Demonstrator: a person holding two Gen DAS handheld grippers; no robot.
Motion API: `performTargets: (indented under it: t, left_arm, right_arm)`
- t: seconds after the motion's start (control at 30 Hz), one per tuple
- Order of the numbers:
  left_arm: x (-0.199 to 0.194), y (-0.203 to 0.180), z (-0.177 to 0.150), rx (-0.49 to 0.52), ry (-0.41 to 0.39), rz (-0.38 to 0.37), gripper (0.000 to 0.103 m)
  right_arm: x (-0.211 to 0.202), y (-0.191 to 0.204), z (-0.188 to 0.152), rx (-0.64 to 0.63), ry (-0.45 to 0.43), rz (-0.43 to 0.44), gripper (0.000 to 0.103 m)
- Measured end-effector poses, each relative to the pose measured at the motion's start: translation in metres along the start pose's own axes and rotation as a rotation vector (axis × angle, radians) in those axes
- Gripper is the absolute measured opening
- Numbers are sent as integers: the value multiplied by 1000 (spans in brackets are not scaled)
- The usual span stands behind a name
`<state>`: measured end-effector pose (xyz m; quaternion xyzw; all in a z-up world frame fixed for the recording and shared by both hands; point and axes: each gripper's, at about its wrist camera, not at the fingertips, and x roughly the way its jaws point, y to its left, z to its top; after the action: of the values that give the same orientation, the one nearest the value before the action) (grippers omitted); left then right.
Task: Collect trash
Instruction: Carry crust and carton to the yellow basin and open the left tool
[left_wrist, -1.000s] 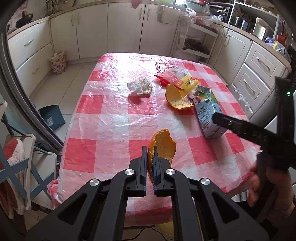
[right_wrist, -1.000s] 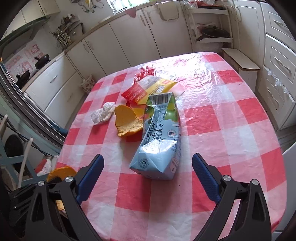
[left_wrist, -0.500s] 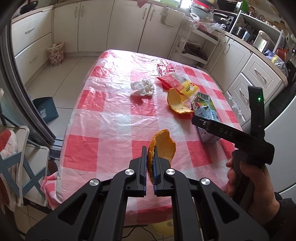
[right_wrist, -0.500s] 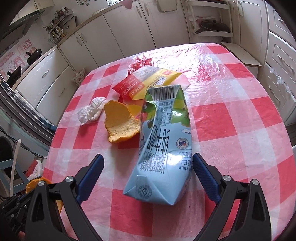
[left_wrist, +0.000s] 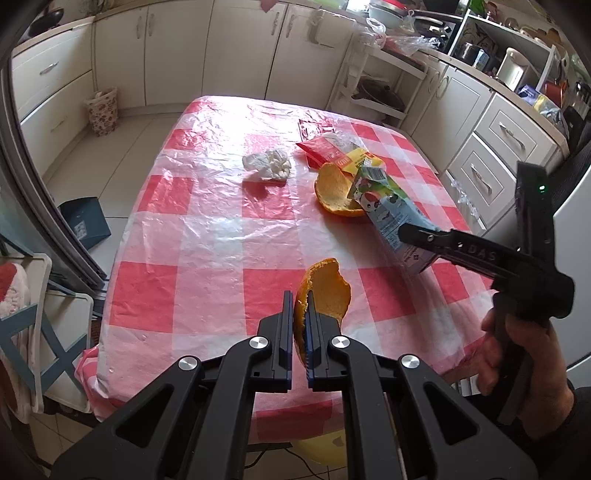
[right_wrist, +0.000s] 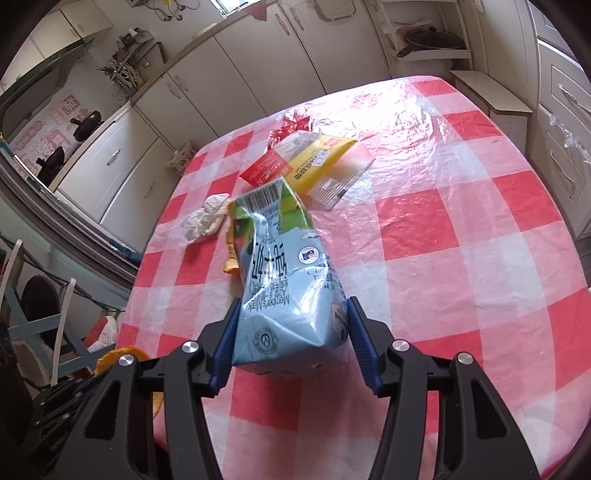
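Note:
My left gripper (left_wrist: 299, 299) is shut on a piece of orange peel (left_wrist: 327, 288) and holds it above the near edge of the red-checked table (left_wrist: 207, 229). My right gripper (right_wrist: 291, 317) has closed around the base of a crushed light-blue milk carton (right_wrist: 284, 273), its blue pads touching both sides. The carton (left_wrist: 391, 218) looks tilted up from the table in the left wrist view. A second orange peel (left_wrist: 334, 192) lies just behind the carton. A crumpled white tissue (left_wrist: 267, 164), a red and yellow wrapper (right_wrist: 314, 166) and a small red wrapper (right_wrist: 293, 123) lie farther back.
White kitchen cabinets (left_wrist: 177, 55) ring the table. A floral bin (left_wrist: 103, 110) stands on the floor at the far left, a blue box (left_wrist: 85, 223) beside the table. A folding rack (left_wrist: 33, 321) stands at the near left. A yellow object (left_wrist: 321, 448) shows under the table's near edge.
My right gripper moved forward over the milk carton and its jaws narrowed from wide open to gripping the base. The carton's base has lifted. My left gripper keeps hold of the peel.

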<state>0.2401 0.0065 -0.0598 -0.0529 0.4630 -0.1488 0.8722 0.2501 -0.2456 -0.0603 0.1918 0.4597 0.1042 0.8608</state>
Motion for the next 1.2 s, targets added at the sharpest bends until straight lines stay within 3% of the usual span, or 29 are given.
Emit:
performTargets:
  t: [0.5,0.77,1.0,1.2]
  left_arm:
    - [-12,-25,-28,78,-37,-44,5]
    - [-38,-32,-65,82,-44,-101,5]
    - [-52,-42,-100,112,-5,-129,5]
    - [-40,-62,-129,193,86,-91,5]
  right_arm:
    - [-73,-20,-42,-70,-10,74,54]
    - [-112,-17,-103,-108,9,102,54]
    - [-131,-13,-154,-114,55,118,54]
    - [-113,3,-178,-203,124,51,52]
